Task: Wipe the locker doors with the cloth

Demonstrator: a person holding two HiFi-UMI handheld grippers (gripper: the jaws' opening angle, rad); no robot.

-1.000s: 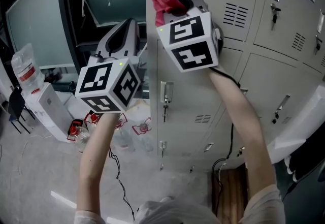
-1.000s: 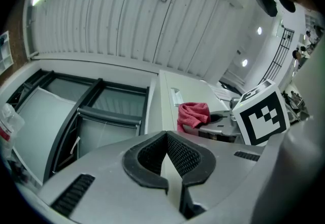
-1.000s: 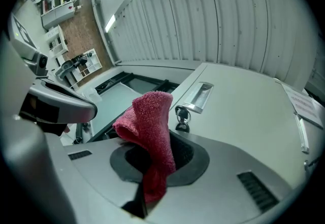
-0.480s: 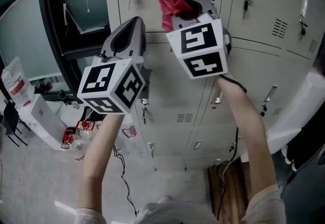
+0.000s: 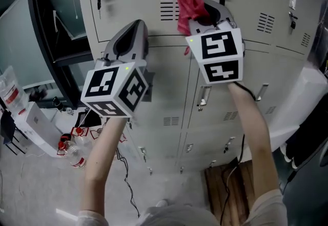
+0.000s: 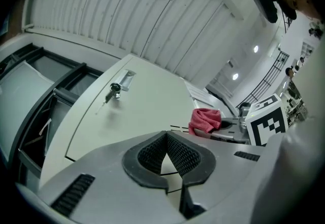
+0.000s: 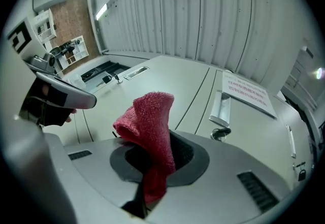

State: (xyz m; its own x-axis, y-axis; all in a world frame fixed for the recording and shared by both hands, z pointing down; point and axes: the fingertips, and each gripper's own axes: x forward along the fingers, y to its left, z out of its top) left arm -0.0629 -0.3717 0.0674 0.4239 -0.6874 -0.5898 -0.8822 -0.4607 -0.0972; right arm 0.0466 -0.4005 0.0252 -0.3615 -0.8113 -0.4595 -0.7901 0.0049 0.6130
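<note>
down inside the right gripper (image 7: 155, 159), the cloth (image 7: 147, 116) tail is hidden.

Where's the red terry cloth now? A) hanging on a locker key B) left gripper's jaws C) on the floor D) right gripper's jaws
D: the red terry cloth is pinched in the right gripper; the left gripper is shut on nothing.

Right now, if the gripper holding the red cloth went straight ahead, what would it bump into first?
Probably the grey locker door; the red cloth poking from the right gripper would touch first. Depth is unclear.
</note>
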